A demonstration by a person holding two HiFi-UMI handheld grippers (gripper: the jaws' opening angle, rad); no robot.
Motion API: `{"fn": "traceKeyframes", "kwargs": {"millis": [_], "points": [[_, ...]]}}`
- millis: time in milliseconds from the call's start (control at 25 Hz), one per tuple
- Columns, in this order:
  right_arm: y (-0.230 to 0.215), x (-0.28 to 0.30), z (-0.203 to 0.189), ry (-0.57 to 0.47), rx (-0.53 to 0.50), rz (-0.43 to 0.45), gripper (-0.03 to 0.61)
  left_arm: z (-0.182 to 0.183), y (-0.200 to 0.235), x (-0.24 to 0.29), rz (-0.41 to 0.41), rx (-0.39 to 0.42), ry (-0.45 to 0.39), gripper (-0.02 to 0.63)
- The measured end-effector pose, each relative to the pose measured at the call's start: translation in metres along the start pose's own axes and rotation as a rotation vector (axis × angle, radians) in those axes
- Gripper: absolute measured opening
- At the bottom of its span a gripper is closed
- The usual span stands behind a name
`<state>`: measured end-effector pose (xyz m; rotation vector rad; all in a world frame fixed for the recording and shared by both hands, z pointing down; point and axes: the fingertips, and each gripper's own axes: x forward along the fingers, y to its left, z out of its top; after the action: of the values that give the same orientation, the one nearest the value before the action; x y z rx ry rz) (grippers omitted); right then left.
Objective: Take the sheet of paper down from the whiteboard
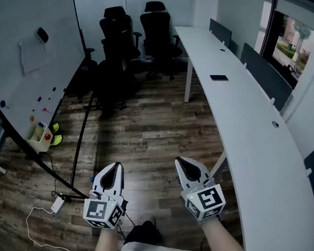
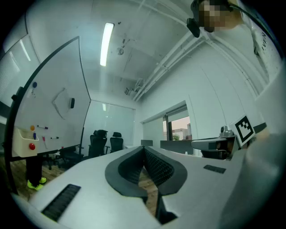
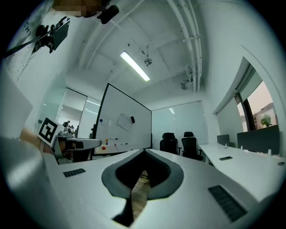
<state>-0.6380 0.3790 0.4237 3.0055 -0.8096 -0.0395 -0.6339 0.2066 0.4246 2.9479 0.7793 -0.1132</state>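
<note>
A white sheet of paper (image 1: 33, 54) hangs on the whiteboard (image 1: 13, 74) at the left, pinned by a black magnet (image 1: 42, 35) at its upper right corner. The paper (image 2: 61, 102) also shows in the left gripper view, and the paper (image 3: 124, 121) in the right gripper view. My left gripper (image 1: 116, 167) and right gripper (image 1: 178, 161) are held side by side low in the head view, far from the board, pointing level. Both are shut with nothing between their jaws.
A long white desk (image 1: 244, 114) runs down the right side with a black phone (image 1: 218, 77) on it. Black office chairs (image 1: 137, 36) stand at the far end. A small tray with markers (image 1: 39, 134) hangs low on the board; a white cable (image 1: 40, 229) lies on the wood floor.
</note>
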Motion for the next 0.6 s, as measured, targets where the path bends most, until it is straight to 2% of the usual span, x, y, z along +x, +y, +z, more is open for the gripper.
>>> {"fn": "traceKeyframes", "kwargs": {"millis": [320, 600], "points": [[-0.018, 0.065, -0.020, 0.035, 0.023, -0.010, 0.017, -0.021, 0.055, 0.049, 0.023, -0.037, 0.022, 0.014], [-0.028, 0.158, -0.028, 0.058, 0.030, 0.008, 0.017, -0.026, 0.124, 0.105, 0.025, -0.045, 0.036, 0.014]]}}
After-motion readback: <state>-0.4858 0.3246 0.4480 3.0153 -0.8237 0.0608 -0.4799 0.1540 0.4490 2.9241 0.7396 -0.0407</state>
